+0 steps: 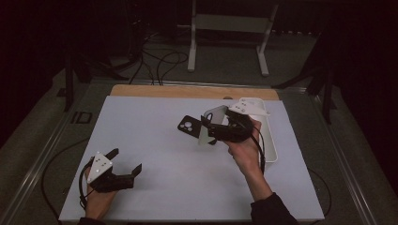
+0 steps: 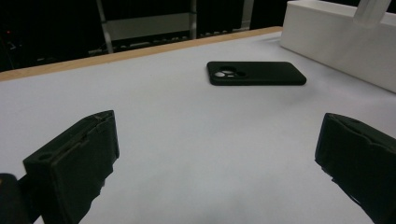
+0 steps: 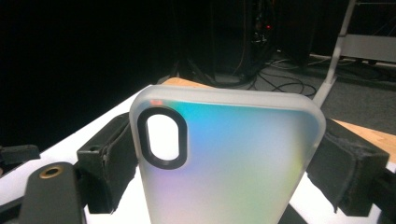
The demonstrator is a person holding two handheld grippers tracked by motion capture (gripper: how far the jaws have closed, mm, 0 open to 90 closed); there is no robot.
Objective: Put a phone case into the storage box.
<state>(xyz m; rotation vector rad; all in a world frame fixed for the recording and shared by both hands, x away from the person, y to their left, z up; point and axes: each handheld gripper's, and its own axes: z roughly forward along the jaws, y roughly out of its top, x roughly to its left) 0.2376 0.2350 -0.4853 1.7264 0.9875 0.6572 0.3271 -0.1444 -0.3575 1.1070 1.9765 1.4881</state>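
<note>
Dim lab: floor cables [image 1: 162,61], stands [image 1: 192,42].

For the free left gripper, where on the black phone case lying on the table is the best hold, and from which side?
Probably across the two long edges of the black phone case, near its middle and clear of the camera cutout. It lies flat on the white table, so the open left gripper would best come down from above, jaws straddling the narrow width. The white bin stands beside it, apart.

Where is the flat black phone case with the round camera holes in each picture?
High view: the flat black phone case lies mid-table, left of the right gripper.
Left gripper view: upper middle, beyond the open jaws.
Right gripper view: not in it.
Shared landmark: the wooden table edge.
</note>
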